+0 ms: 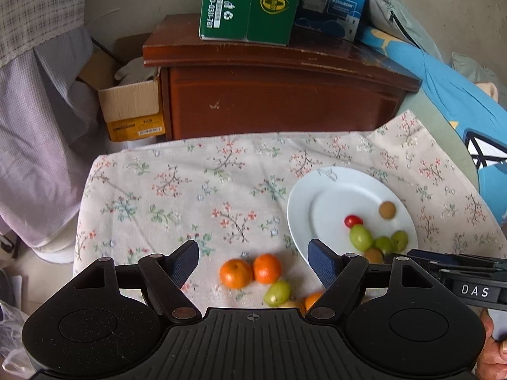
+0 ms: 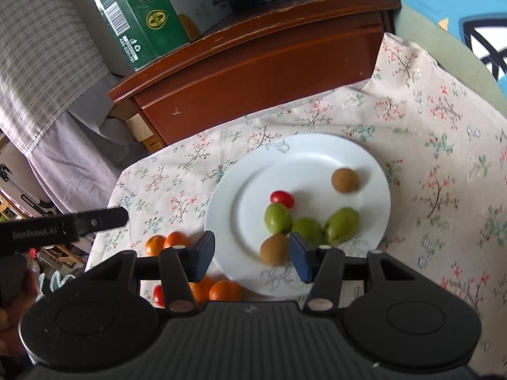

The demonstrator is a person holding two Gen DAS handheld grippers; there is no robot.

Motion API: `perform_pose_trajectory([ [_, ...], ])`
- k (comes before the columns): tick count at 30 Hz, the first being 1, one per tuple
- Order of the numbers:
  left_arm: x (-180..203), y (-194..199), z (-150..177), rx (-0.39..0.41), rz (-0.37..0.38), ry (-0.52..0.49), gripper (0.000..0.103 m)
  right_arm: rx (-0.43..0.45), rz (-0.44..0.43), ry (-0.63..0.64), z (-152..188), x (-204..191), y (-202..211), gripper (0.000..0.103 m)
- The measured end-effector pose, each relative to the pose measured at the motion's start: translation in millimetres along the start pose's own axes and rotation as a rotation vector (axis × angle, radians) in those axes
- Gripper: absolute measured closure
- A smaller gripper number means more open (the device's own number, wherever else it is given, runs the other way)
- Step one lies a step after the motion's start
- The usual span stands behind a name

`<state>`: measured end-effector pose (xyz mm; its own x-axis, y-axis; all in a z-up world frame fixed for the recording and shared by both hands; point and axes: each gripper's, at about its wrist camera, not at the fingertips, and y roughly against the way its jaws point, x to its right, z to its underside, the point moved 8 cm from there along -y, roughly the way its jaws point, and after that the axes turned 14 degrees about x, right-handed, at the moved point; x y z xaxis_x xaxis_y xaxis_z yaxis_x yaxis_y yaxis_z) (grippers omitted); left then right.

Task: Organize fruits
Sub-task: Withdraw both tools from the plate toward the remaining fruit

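A white plate [image 2: 374, 171] on the flowered cloth holds three green fruits [image 2: 277, 218], a red cherry tomato [image 2: 282, 198] and two brown fruits [image 2: 344, 180]. It also shows in the left wrist view [image 1: 304, 202]. Two oranges [image 1: 250, 272], a green fruit [image 1: 278, 293] and another orange [image 1: 312, 299] lie on the cloth left of the plate. My left gripper [image 1: 253, 266] is open and empty above the two oranges. My right gripper [image 2: 252, 258] is open and empty over the plate's near edge, next to a brown fruit [image 2: 274, 249]. More oranges [image 2: 225, 289] and a red tomato [image 2: 157, 294] lie under it.
A brown wooden cabinet [image 1: 279, 95] stands behind the table with a green carton [image 1: 247, 3] and a blue box [image 1: 332, 0] on top. A cardboard box [image 1: 130, 104] sits on the floor at left. Blue bedding [image 1: 443, 88] lies at right.
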<state>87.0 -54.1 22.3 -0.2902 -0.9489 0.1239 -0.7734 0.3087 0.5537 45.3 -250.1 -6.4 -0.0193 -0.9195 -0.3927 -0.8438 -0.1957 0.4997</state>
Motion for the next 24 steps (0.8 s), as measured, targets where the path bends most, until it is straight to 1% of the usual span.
perform_pose_trajectory([
  [5, 4, 9, 18, -0.023, 0.005, -0.013, 0.026, -0.020, -0.013, -0.025, 16, -4, 8, 0.050],
  [8, 4, 11, 29, -0.044, 0.003, -0.012, 0.026, -0.043, -0.021, -0.034, 29, -8, 10, 0.053],
  [9, 3, 12, 33, -0.051, -0.002, -0.014, 0.026, -0.054, -0.025, -0.034, 34, -10, 9, 0.054],
  [10, 3, 13, 37, -0.058, -0.008, -0.020, 0.026, -0.063, -0.030, -0.030, 37, -12, 8, 0.057],
  [13, 5, 14, 46, -0.077, -0.023, -0.051, 0.026, -0.074, -0.033, -0.016, 45, -15, 3, 0.061],
  [17, 14, 15, 56, -0.090, 0.000, -0.101, 0.026, -0.075, -0.027, -0.029, 49, -12, -5, 0.064],
  [20, 21, 15, 62, -0.103, 0.015, -0.154, 0.026, -0.095, -0.035, -0.059, 52, -10, -10, 0.066],
  [24, 26, 15, 69, -0.120, 0.054, -0.175, 0.026, -0.110, -0.036, -0.079, 56, -10, -17, 0.066],
])
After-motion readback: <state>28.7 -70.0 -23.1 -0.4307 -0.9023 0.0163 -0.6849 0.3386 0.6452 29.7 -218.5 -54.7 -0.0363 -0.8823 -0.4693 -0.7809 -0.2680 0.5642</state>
